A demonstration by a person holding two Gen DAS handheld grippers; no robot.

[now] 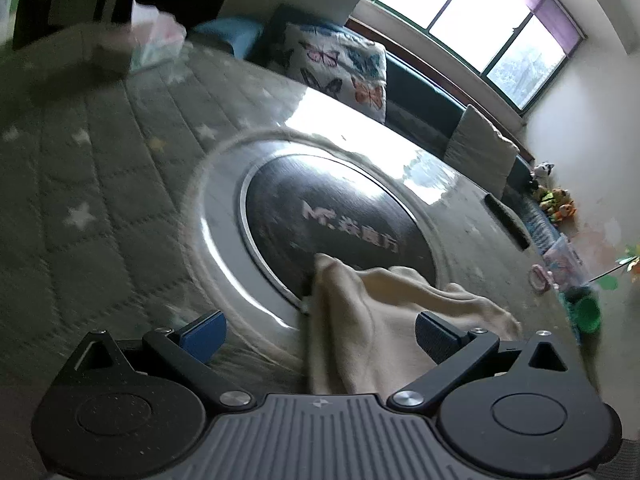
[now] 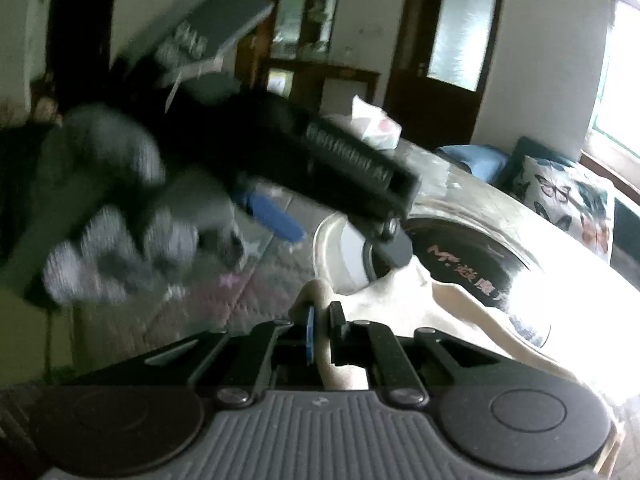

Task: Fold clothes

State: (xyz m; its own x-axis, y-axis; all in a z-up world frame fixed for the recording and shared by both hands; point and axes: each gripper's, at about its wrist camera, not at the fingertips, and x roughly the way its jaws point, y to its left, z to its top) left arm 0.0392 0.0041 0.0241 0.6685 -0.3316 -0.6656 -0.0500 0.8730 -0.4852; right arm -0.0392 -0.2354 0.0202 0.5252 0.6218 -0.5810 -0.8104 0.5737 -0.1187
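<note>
The right gripper [image 2: 322, 334] is clamped on a soft cream cloth [image 1: 384, 320] draped over a round glossy disc [image 1: 340, 220]; the left gripper [image 1: 320, 330] gapes apart above the quilted mat [image 1: 92, 184].

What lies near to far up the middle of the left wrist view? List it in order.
Cream cloth garment → round dark glass disc with pale lettering → butterfly-print white cushion → bright window.
</note>
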